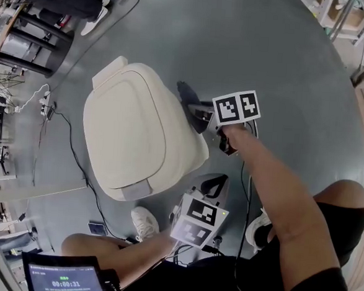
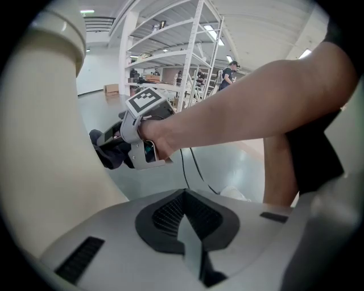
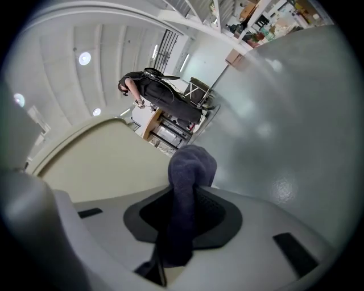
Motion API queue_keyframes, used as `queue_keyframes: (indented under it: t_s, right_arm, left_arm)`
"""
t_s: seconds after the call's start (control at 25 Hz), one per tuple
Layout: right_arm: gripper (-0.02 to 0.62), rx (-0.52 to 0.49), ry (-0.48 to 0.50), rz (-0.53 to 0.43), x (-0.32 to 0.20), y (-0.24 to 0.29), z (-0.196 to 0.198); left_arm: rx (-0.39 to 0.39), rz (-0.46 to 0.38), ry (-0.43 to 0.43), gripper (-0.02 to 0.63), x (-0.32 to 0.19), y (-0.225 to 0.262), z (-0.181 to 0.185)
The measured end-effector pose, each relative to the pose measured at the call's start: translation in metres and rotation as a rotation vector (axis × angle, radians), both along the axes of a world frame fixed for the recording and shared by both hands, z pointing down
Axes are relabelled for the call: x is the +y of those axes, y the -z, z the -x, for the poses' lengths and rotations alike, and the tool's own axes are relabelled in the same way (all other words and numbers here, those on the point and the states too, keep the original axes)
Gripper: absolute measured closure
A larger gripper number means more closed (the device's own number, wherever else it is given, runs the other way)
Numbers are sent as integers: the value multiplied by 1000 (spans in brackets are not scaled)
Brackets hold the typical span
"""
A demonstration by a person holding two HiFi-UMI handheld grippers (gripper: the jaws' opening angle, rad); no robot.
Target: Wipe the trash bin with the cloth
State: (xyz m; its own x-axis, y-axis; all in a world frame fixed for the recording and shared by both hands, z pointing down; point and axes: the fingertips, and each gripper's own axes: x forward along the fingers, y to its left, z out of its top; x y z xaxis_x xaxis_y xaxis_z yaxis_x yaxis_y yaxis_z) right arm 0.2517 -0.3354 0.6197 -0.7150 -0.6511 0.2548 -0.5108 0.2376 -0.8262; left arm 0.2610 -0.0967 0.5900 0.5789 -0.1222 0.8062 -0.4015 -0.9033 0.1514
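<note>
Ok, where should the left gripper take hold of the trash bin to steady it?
Likely the greyish front lip of the lid, coming from the person's side: it juts out thin enough for the fingers to straddle, while the trash bin walls are broad and rounded.

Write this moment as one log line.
right gripper: shut on cloth | cloth: at trash bin side | left gripper: shut, empty

Grey floor (image 1: 282,49) carries the cream trash bin (image 1: 133,138).

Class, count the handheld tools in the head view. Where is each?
2. The right tool holds the cloth against the bin; the left tool, shut and empty, is lower in view, beside the bin.
</note>
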Motion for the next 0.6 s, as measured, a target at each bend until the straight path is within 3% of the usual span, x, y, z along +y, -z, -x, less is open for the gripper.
queue_keyframes:
  t_s: [0.32, 0.6]
  right_arm:
    - [506, 100, -39, 137, -5, -62, -19]
    - [506, 159, -32, 149, 6, -68, -28]
  left_arm:
    - [-26, 64, 31, 609, 2, -11, 10]
    - [-17, 74, 45, 609, 1, -8, 8]
